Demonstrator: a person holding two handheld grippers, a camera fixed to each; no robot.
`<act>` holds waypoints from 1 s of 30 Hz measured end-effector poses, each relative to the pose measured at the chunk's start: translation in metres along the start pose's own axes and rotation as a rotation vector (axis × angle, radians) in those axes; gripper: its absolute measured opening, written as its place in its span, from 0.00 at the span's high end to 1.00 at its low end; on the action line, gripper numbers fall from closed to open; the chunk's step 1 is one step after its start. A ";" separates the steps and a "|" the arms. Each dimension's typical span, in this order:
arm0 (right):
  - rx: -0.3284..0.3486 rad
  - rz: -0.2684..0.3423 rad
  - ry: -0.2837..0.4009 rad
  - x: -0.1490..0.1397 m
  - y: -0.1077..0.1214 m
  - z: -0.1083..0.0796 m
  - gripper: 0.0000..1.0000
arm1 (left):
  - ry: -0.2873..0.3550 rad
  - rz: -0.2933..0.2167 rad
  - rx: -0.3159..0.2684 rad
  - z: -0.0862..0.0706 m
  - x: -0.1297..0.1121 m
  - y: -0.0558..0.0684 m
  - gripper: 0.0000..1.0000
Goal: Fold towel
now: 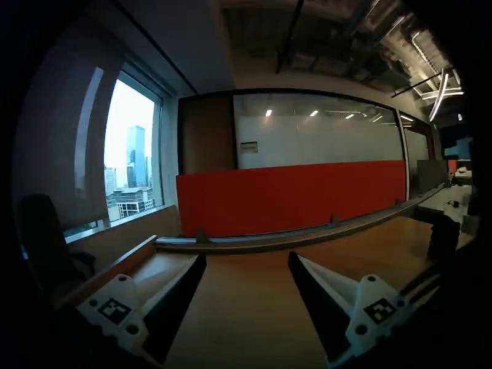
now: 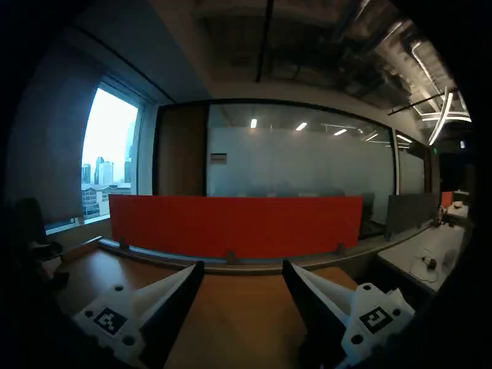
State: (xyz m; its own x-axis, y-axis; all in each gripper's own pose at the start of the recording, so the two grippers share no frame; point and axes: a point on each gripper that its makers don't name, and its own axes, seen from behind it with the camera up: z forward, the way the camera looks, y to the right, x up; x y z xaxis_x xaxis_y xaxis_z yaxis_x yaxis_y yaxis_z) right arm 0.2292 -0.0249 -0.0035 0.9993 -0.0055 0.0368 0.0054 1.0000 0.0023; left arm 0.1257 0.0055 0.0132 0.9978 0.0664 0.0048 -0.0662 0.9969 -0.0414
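Left gripper point(image 1: 246, 254): fingers spread wide with open air between them, held above the desk point(image 1: 246, 320).
Right gripper point(image 2: 242, 262): fingers likewise spread, gripping nothing.
Desk top: brown wood runs unbroken from the fingertips to the far edge.
Far edge: a grey rail point(image 1: 277, 240) with the red partition point(image 1: 289, 197) standing upright just behind it.
Left edge: a raised wooden lip point(image 1: 117, 267); beyond it are the window point(image 1: 129, 160) and a dark chair point(image 1: 40, 240).
Right side: a white desk point(image 2: 424, 252) adjoins, behind a grey divider point(image 2: 409, 215).
Towel: I cannot tell where it lies.
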 end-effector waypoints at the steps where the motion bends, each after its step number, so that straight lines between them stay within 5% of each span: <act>1: -0.001 0.000 0.001 -0.002 0.000 0.000 0.02 | 0.001 0.000 0.004 0.000 -0.005 -0.001 0.01; 15: 0.024 -0.005 0.008 -0.026 -0.017 0.001 0.02 | 0.015 -0.043 0.033 -0.014 -0.066 -0.001 0.01; 30: 0.033 -0.017 0.009 -0.046 -0.017 -0.002 0.02 | 0.037 -0.050 0.040 -0.018 -0.096 0.006 0.01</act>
State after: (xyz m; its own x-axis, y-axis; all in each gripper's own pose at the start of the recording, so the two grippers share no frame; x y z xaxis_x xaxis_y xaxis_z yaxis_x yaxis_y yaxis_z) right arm 0.1836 -0.0417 -0.0077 0.9994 -0.0219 0.0271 0.0209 0.9991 0.0362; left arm 0.0294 0.0044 -0.0050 0.9994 0.0158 -0.0307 -0.0158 0.9999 -0.0022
